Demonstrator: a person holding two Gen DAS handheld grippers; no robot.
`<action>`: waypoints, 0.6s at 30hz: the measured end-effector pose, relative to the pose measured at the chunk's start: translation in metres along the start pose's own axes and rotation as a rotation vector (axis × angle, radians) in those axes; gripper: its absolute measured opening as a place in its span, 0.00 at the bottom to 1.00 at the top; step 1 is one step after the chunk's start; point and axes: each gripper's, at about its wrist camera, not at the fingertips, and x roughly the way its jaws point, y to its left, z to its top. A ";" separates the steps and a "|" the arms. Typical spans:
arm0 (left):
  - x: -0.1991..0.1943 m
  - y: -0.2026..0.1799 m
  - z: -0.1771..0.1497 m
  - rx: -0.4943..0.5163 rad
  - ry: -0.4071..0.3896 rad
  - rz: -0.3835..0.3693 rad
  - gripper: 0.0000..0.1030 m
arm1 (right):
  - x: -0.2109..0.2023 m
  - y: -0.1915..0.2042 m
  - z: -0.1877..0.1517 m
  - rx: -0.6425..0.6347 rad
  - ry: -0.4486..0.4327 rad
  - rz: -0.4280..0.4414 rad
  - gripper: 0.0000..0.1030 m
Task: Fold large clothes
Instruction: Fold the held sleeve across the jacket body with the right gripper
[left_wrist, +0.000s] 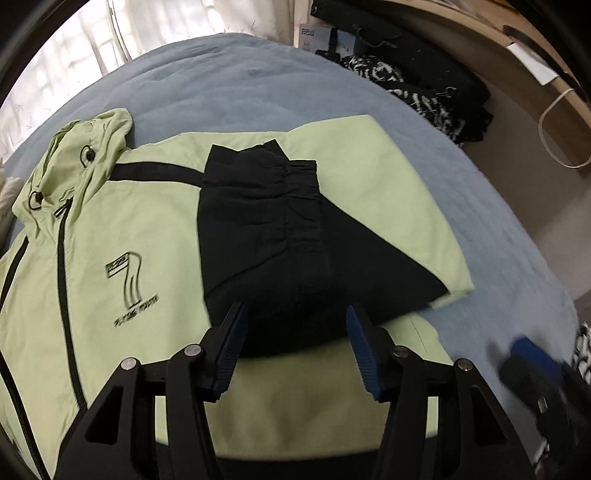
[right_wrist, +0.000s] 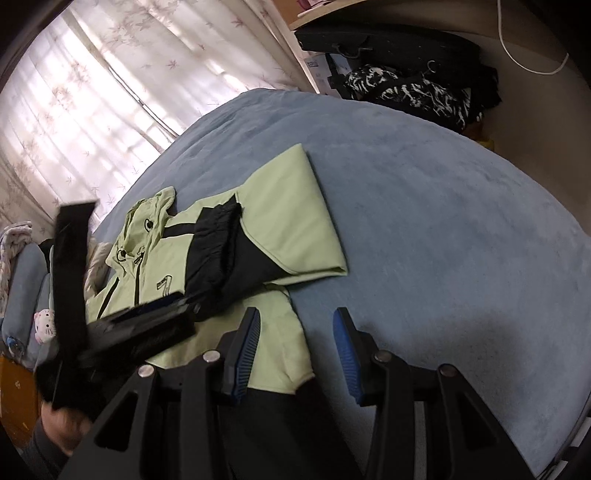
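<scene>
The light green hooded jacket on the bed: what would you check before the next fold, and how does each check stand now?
1. Light green hooded jacket flat on the blue bedspread: ok.
2. Black-cuffed sleeve folded across the chest: ok.
3. Left gripper open, nothing pinched: ok.
4. Right gripper open, empty: ok.
5. Other sleeve folded in: cannot tell.
6. Bare bedspread beside the jacket: ok.

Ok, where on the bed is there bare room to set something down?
Bare blue bedcover right of the green jacket, and between its hood and the curtain. Crowded: dark clothes pile at the far corner.
</scene>
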 end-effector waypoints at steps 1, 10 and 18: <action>0.006 -0.001 0.002 0.001 0.005 0.010 0.52 | -0.001 -0.002 -0.001 0.003 0.001 0.003 0.40; 0.021 -0.017 0.019 0.089 -0.029 0.073 0.12 | 0.004 -0.007 -0.010 0.009 0.011 0.010 0.40; -0.054 0.029 0.032 -0.051 -0.179 -0.039 0.06 | -0.005 -0.002 -0.013 -0.015 -0.004 0.025 0.40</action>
